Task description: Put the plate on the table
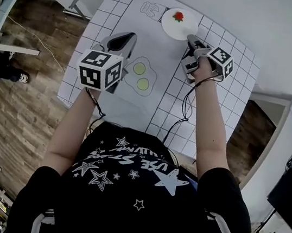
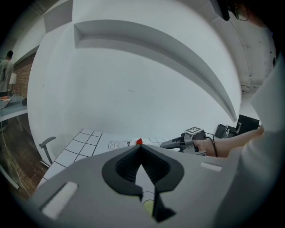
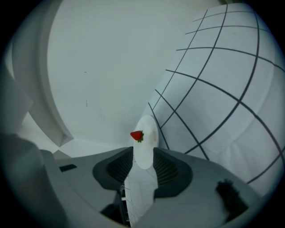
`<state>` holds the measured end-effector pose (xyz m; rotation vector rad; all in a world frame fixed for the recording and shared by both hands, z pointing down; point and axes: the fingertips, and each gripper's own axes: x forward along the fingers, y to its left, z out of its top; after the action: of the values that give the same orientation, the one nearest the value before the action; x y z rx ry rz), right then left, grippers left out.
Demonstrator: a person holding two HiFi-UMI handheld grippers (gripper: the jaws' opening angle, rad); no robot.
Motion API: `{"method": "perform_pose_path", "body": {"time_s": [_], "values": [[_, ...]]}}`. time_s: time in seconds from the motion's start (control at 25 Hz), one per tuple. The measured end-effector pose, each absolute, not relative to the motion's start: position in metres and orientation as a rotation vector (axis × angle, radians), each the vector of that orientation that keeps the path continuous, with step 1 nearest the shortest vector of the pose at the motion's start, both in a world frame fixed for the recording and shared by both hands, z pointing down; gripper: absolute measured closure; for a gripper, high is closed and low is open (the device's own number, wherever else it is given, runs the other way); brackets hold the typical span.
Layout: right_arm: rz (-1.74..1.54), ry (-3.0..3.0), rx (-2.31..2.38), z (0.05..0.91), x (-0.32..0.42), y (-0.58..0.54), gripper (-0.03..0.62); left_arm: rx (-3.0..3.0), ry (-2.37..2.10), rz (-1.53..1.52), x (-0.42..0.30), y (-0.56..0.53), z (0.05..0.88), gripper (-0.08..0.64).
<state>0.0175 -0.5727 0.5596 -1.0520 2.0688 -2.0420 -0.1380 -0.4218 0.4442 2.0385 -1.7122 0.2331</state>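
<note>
**Step in hand.** The plate [image 1: 183,30] lies flat on the table [image 1: 125,5], near its far edge and right of centre. Placement therefore reads as complete, and the step in hand is the release. The right gripper [image 1: 192,38] sits at the plate's near-right rim, pointing gently downward. In the right gripper view its jaws stand wide. The rim of the plate [image 3: 144,149] shows in the gap between them, but neither pad appears to press on it. The left gripper [image 1: 126,38] hovers over the left half of the table, well apart from the plate. Its jaws are closed tip to tip with nothing between them.

**Next move.** By my judgement, the right gripper needs to draw straight back along its own line, toward the person. It should stay clear of the rim, since the plate sits close to the table's far edge and a nudge could push it that way. The left gripper has no part in this.

**Condition of the plate.**
- Small, round, white, shallow and smooth.
- One red strawberry [image 1: 178,16] rests on it, toward the far side.
- No chips or marks are visible.
- It lies beside a line drawing printed on the cloth.
</note>
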Motion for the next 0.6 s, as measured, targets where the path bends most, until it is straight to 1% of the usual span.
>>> {"method": "perform_pose_path", "body": {"time_s": [0.2,0.24,0.32,0.52,0.6], "values": [[-1.995,2.085,-0.919,0.538,0.012,-0.561,0.456,2.011,-1.714,0.223,-0.141,-0.41,0.446,0.551],[-1.982,2.103,-0.906,0.533,0.01,-0.558,0.471,2.014,-1.716,0.219,-0.141,-0.406,0.444,0.551],[-1.954,2.135,-0.884,0.522,0.008,-0.551,0.529,2.023,-1.724,0.208,-0.142,-0.398,0.439,0.551],[-1.873,2.147,-0.846,0.489,0.004,-0.527,0.569,2.045,-1.725,0.182,-0.143,-0.374,0.429,0.551],[-1.831,2.138,-0.83,0.473,0.005,-0.517,0.574,2.061,-1.719,0.178,-0.142,-0.363,0.424,0.551]]}}
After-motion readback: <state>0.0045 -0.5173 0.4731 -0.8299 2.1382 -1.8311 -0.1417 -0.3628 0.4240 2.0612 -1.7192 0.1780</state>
